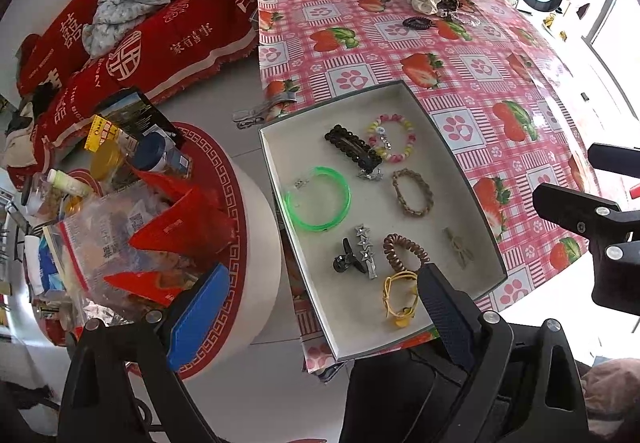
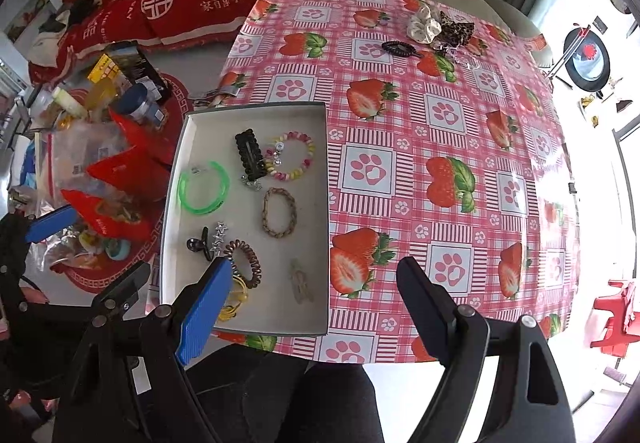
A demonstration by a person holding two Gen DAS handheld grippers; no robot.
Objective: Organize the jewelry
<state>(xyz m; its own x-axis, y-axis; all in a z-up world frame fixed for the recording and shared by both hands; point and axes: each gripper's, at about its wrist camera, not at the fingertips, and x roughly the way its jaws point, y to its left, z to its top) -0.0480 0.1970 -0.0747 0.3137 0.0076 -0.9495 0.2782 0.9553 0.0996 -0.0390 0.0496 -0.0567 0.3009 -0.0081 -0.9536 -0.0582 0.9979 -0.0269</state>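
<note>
Fingers of my left gripper stand wide apart and empty in the left wrist view, hanging over the near edge of the shallow grey-rimmed white tray, where a translucent green plastic bangle, a black beaded hair clip and a yellow cord bracelet lie. From the right wrist view, my right gripper is likewise spread wide with nothing held, above the pink strawberry-print tablecloth, while a cream fabric scrunchie waits at the far side.

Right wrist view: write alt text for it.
A shallow white tray on a strawberry-print tablecloth holds bracelets, hair clips and coil ties. The right gripper hangs over it, jaws open and empty.
</note>
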